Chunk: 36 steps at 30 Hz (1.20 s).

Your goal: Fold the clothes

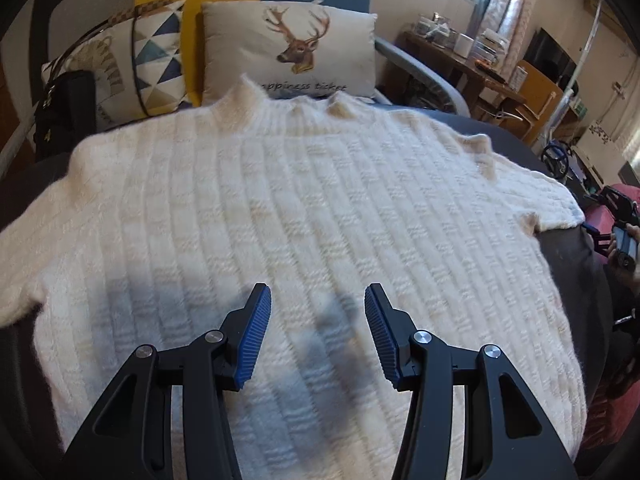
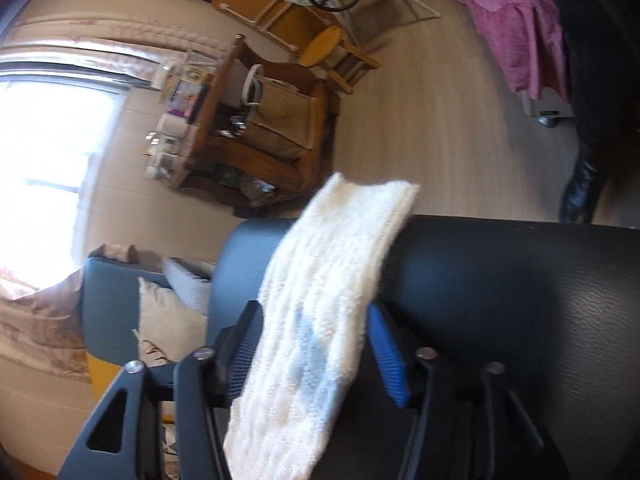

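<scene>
You've got one cream knit sweater spread flat and two cushions behind it. Two grippers: left gripper, right gripper. One wooden stool on the floor.

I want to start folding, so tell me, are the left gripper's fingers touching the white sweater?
Cannot tell. In the left wrist view the open fingers sit over the sweater, but neither contact nor a gap shows plainly.
</scene>
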{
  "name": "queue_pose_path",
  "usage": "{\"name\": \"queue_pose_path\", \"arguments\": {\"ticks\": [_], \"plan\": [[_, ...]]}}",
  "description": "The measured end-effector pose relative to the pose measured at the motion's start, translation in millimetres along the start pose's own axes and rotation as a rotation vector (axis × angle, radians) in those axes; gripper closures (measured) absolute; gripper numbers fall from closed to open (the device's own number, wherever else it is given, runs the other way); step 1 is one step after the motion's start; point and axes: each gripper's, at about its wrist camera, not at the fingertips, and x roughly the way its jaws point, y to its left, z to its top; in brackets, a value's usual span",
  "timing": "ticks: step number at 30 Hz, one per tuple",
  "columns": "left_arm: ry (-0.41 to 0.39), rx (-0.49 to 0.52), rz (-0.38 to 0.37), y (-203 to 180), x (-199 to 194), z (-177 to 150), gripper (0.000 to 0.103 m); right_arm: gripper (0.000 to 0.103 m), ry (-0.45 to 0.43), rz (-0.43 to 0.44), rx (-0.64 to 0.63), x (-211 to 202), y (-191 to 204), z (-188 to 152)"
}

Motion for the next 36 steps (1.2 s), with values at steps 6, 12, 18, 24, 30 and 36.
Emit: {"name": "queue_pose_path", "arguments": {"ticks": [6,12,18,24,30,36], "plan": [[0.018,0.055,-0.064,-39.3,18.8,23.3,0.051,0.038,0.012,-0.042,-0.255,12.8,27.3,-8.9],[0.012,0.092,-0.099,-66.7,19.9,23.9,0.051,0.098,0.049,-0.132,-0.303,20.9,32.8,-13.8],[0.026,0.093,-0.099,-65.0,18.4,16.9,0.051,0.098,-0.015,0.036,-0.310,8.2,40.6,-23.6],[0.067,-0.091,-0.164,-34.0,23.1,32.2,0.051,0.098,0.014,0.242,-0.398,-2.1,102.3,-55.0],[0.037,-0.294,-0.211,16.3,3.9,38.3,0.051,0.098,0.148,0.405,-0.619,-1.7,186.9,-141.3],[0.019,-0.383,-0.201,65.1,-15.4,15.2,0.051,0.098,0.330,0.441,-0.837,23.9,238.1,-269.7]]}}
